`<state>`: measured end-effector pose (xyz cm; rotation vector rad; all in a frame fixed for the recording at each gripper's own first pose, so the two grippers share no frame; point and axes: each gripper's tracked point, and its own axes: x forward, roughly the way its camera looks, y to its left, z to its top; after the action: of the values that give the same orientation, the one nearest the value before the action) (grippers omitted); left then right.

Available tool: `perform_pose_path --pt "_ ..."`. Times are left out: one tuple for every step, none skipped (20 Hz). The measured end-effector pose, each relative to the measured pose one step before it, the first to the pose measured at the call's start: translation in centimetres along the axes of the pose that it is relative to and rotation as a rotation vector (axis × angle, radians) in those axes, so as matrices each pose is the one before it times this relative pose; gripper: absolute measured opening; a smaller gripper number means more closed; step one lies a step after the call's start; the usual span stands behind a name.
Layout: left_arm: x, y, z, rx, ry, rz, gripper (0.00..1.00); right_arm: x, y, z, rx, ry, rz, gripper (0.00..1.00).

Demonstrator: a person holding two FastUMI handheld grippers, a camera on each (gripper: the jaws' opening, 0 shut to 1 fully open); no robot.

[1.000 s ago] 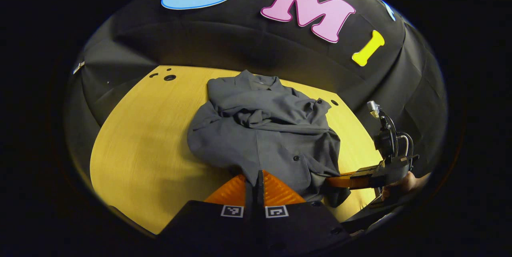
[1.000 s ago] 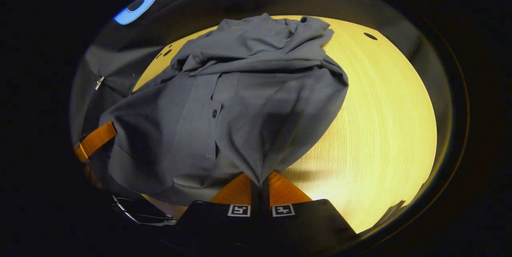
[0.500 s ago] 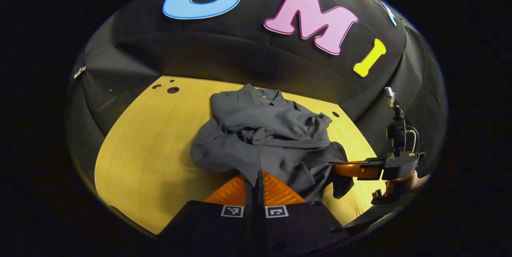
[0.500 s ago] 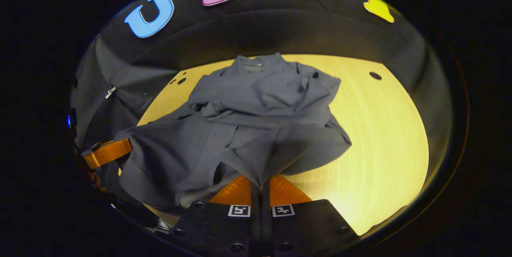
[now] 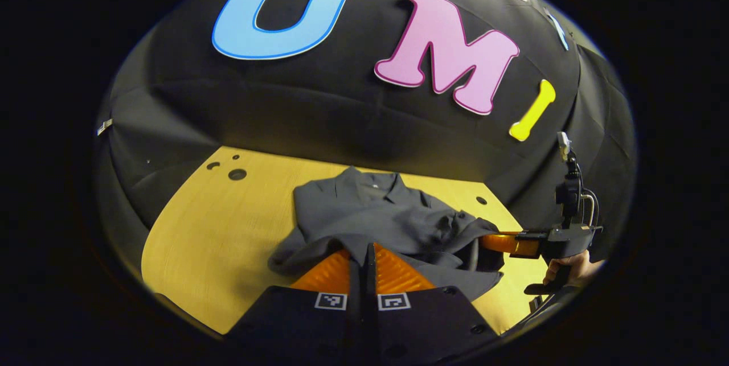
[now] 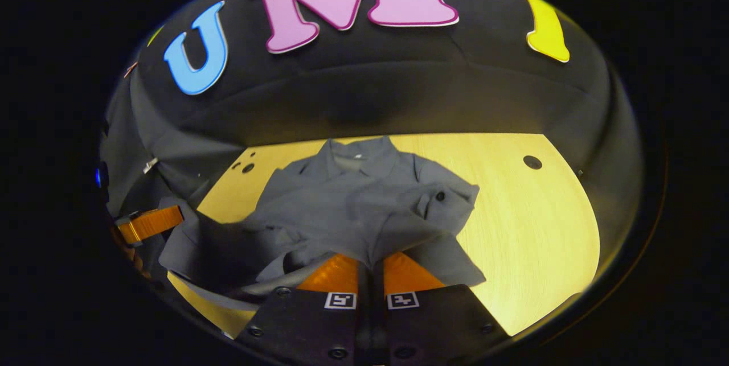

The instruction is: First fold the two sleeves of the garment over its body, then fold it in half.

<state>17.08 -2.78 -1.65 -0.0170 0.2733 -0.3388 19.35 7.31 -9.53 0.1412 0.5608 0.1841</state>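
A: What changed?
B: Both hems lifted. The left gripper [image 5: 364, 252] and right gripper [image 6: 370, 260], each pinching the garment [image 5: 376, 212] on the table [image 5: 199, 229], probably begin the half-fold toward its collar.

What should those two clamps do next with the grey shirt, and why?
Probably carry the hem forward toward the collar. Both the left gripper and the right gripper have their jaws closed on the shirt at its near edge, the sleeves already lie over the body, and the yellow table is free beyond.
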Motion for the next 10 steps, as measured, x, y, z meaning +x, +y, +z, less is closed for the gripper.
perform_pose_path --pt "1.144 0.048 0.995 0.00625 -0.01192 0.00042 0.06 0.576 -0.432 0.915 0.01239 -0.01259 -0.00413 0.05" --pt "1.203 0.184 1.092 0.0103 -0.01431 0.00127 0.05 0.741 -0.369 1.041 0.00862 -0.01661 -0.00352 0.05" --pt "1.083 0.161 0.855 0.00993 -0.00804 -0.00018 0.05 0.739 -0.257 1.103 0.0019 -0.01737 -0.00495 0.05" --pt "1.135 0.334 0.858 0.01178 -0.00824 0.00494 0.05 0.842 -0.29 1.068 -0.0001 -0.01472 -0.00584 0.05" --pt "1.557 0.443 0.661 0.0116 -0.00229 0.00288 0.05 0.909 -0.282 0.947 0.00466 -0.01573 -0.00174 0.05" --pt "1.421 0.668 0.615 0.01065 -0.00228 0.01485 0.05 0.884 -0.091 0.89 0.00608 -0.01275 -0.00103 0.05" --pt "1.532 0.821 0.367 0.00483 0.00758 0.01703 0.05 0.967 -0.108 0.694 0.00038 -0.01192 -0.00034 0.05" --pt "1.553 0.757 0.121 -0.00391 0.01362 0.01589 0.05 1.004 -0.079 0.74 -0.00602 -0.01369 -0.00347 0.05" --pt "1.603 0.351 0.242 -0.007 0.00422 0.00134 0.05 1.03 -0.119 0.55 -0.01389 -0.01204 -0.00542 0.05" --pt "1.641 0.413 0.211 -0.00367 0.00247 0.00306 0.05 0.954 -0.099 0.624 -0.01529 -0.01291 -0.00899 0.05"
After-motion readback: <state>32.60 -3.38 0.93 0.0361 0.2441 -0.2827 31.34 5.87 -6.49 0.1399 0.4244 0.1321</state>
